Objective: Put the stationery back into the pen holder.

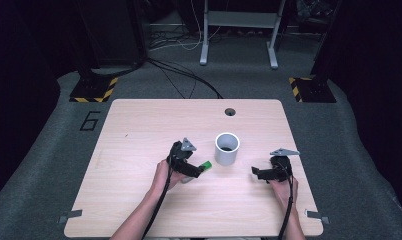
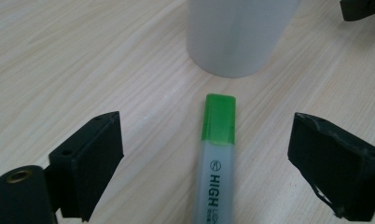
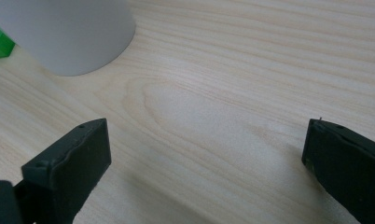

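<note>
A highlighter (image 2: 218, 154) with a green cap and a grey barrel lies flat on the wooden table (image 1: 139, 125), its cap pointing at a white cup (image 1: 227, 148). My left gripper (image 2: 209, 163) straddles the barrel, and both pads stand clear of it with wood showing on either side. In the high view the green cap (image 1: 205, 165) pokes out beyond the left gripper (image 1: 195, 171), just left of the cup. To the right of the cup my right gripper (image 1: 256, 172) rests low over the table, open with bare wood between its jaws (image 3: 204, 172). The cup (image 3: 64, 32) sits at the top left of the right gripper view.
A round cable hole (image 1: 230, 112) pierces the table near its far edge. Metal clamps (image 1: 69, 216) hold the near corners. Beyond the table are a desk frame (image 1: 239, 30), floor cables and hazard-taped stand bases (image 1: 94, 90).
</note>
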Motion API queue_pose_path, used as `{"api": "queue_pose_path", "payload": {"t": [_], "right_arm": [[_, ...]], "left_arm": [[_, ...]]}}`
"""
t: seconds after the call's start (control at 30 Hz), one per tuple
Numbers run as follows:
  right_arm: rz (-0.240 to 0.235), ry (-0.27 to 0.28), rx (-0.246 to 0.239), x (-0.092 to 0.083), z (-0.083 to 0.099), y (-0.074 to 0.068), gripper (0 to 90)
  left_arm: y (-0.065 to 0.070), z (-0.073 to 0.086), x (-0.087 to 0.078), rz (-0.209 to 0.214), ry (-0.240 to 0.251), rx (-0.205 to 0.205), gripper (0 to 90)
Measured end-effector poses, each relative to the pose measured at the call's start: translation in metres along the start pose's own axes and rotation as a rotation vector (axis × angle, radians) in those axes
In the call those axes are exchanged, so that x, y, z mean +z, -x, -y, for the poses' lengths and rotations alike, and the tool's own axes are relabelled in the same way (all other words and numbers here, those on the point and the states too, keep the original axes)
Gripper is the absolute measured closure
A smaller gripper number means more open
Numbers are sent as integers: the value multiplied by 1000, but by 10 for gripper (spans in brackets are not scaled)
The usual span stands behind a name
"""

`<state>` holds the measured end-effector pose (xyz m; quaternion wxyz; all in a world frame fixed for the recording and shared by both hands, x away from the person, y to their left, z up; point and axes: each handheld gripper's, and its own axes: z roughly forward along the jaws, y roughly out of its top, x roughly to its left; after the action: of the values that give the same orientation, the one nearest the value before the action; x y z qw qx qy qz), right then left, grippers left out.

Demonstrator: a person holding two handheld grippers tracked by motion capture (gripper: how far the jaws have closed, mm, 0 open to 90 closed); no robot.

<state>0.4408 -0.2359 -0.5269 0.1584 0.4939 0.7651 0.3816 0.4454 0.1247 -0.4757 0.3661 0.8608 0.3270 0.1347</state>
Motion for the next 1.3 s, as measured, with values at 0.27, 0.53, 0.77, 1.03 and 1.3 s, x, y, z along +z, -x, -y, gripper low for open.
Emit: {"api": "queue_pose_path", "payload": {"t": [0.27,0.53,0.77,1.03,1.3], "right_arm": [[10,1,-12,0,0,0,16],[13,2,-13,0,0,0,20],[14,1,-10,0,0,0,24],[12,6,-11,0,0,1,25],[12,6,-12,0,0,1,24]], "left_arm": [[6,-4,23,23,-73,25,268],[11,-4,40,15,-116,22,428],[16,-5,47,8,-155,53,559],[19,-4,46,9,-146,51,669],[14,0,36,29,-93,36,672]]}}
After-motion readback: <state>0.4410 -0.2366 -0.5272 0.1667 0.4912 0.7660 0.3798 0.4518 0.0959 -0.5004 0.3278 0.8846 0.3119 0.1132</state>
